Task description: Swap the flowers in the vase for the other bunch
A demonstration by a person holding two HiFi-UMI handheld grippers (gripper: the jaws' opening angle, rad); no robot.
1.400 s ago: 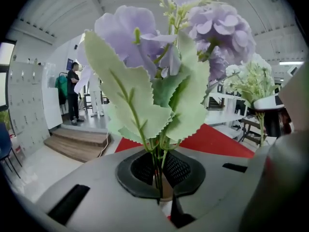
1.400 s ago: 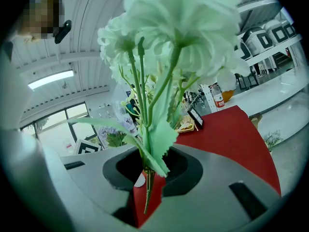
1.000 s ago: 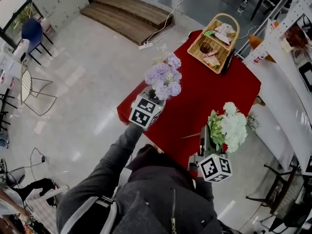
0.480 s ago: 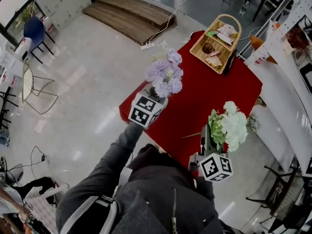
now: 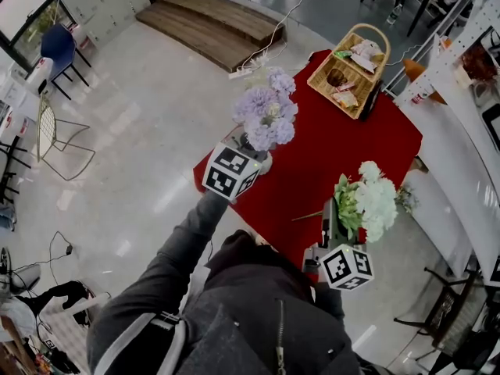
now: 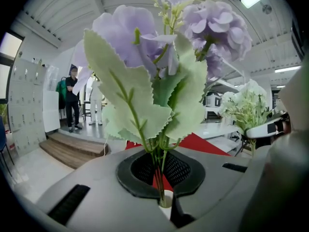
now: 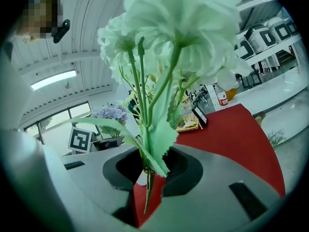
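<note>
A bunch of purple flowers (image 5: 267, 112) stands upright over the near-left corner of the red table (image 5: 344, 147). My left gripper (image 5: 254, 148) is shut on its thin green stems (image 6: 159, 173), and the blooms (image 6: 145, 33) fill the left gripper view. A small pale rim shows under the stems; I cannot tell whether it is the vase. A bunch of white flowers (image 5: 373, 201) is upright off the table's near edge. My right gripper (image 5: 330, 221) is shut on its stem (image 7: 147, 187), with a narrow gap left between the jaws. No vase shows clearly in any view.
A wicker basket (image 5: 348, 73) with packets sits at the table's far end. A white counter (image 5: 461, 170) runs along the right. Wooden steps (image 5: 211, 22) and a cable lie beyond the table, and a wire chair (image 5: 58, 143) stands at left. A person (image 6: 72, 98) stands far off.
My left gripper has risen with the purple flowers, which now sit higher and slightly further right in the head view. The right gripper and the white flowers have stayed in place.
</note>
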